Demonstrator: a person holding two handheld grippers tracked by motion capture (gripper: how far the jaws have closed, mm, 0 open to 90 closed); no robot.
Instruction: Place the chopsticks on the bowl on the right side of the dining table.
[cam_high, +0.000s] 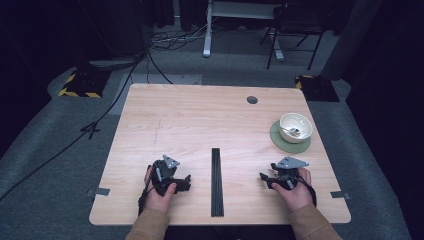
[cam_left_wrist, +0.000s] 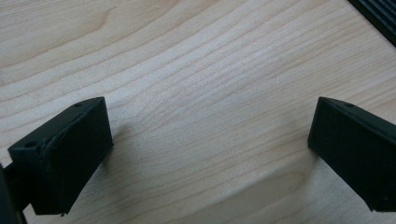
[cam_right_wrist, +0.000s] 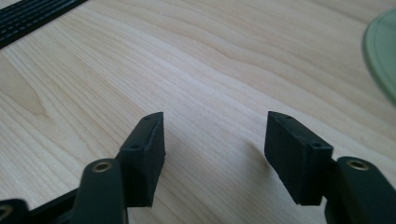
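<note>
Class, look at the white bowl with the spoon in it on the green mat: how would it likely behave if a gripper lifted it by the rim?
The bowl looks glazed, so probably slippery and breakable. The loose spoon inside may slide or rattle if tilted. The mat should probably stay on the table.

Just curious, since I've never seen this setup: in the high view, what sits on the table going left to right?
left gripper → black strip → right gripper → white bowl holding a spoon, on a green mat.

The person is wearing tan sleeves (cam_high: 150, 225). Each black gripper (cam_high: 186, 178) is carrying a grey three-cornered plate (cam_high: 171, 161), brass-ringed screw holes (cam_right_wrist: 102, 166) and a trailing black cable.
</note>
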